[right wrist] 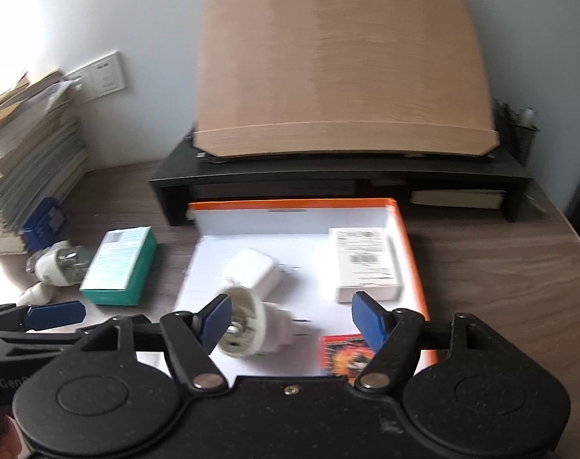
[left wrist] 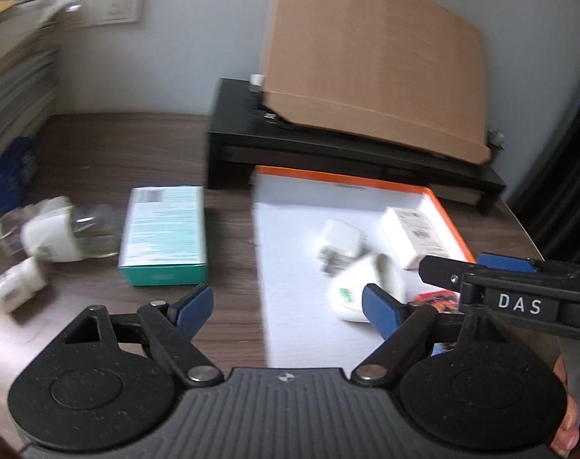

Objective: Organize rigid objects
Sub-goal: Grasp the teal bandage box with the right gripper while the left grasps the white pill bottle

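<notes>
Orange-rimmed white tray [right wrist: 412, 252] sits on wood table [right wrist: 500, 275], in front of black stand [right wrist: 251, 181]. Inside tray: white charger [right wrist: 257, 271], white barcode box [right wrist: 364, 264], white plug device [right wrist: 247, 325] w/ round open end, red card [right wrist: 345, 352]. Left of tray, on table: teal box [left wrist: 165, 229], clear bottle w/ white label [left wrist: 56, 233], small white item [left wrist: 14, 287]. Right gripper [right wrist: 290, 319] jaws spread, nothing pinched, over tray's near end, plug device just beside left finger. Left gripper [left wrist: 288, 306] jaws spread too, empty, at tray's left edge.
</notes>
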`<state>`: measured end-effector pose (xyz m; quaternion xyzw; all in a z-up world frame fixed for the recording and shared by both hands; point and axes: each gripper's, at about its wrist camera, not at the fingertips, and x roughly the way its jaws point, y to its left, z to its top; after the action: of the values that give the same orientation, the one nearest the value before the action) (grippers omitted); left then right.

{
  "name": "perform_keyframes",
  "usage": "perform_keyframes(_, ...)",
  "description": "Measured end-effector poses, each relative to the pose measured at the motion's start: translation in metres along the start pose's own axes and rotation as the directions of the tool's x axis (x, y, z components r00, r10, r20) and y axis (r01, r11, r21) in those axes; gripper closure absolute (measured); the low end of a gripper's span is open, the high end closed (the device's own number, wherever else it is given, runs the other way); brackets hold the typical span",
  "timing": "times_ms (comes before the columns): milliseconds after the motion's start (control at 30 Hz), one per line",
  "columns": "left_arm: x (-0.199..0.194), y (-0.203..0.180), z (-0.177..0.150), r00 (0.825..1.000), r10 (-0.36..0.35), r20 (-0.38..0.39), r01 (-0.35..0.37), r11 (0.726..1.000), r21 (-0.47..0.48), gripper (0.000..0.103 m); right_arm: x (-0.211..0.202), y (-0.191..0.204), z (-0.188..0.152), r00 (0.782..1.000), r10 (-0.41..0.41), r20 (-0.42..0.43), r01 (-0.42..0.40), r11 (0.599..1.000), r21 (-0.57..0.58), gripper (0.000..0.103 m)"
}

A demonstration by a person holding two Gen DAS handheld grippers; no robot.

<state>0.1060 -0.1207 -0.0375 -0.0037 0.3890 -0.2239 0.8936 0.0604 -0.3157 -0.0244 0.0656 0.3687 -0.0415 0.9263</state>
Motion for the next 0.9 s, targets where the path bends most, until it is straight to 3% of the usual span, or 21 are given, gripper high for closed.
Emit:
perform_keyframes(267,-0.032,0.077,-0.01,0.99,0.14,0.035,-0.135,0.985,-0.106,0.014,0.005,0.044,0.0,0.992,0.12,-0.026,-0.121,0.989,-0.08,0.02)
perform_keyframes(433,-0.045,0.14,-0.013,0.961,0.276,0.011,-0.267,0.938,-0.223,0.013,0.006,0.072,-0.011,0.975,0.206,-0.079,-0.215,0.967,-0.136,0.019)
perform_keyframes(533,-0.049,0.161,-0.014,0.947,0.321,0.0,-0.311,0.916,-0.253,0.01,0.008,0.09,-0.02,0.956,0.267,-0.123,-0.286,0.943,-0.172,0.018)
perform_keyframes(700,-0.043,0.18,-0.017,0.946,0.322,-0.017,-0.319,0.924,-0.211,0.007,0.006,0.128,-0.038,0.915,0.351,-0.2,-0.395,0.881,-0.26,0.017)
perform_keyframes(900,-0.024,0.181,-0.016,0.954,0.298,-0.015,-0.298,0.949,-0.107,0.007,0.008,0.157,-0.052,0.912,0.34,-0.23,-0.397,0.871,-0.289,0.017)
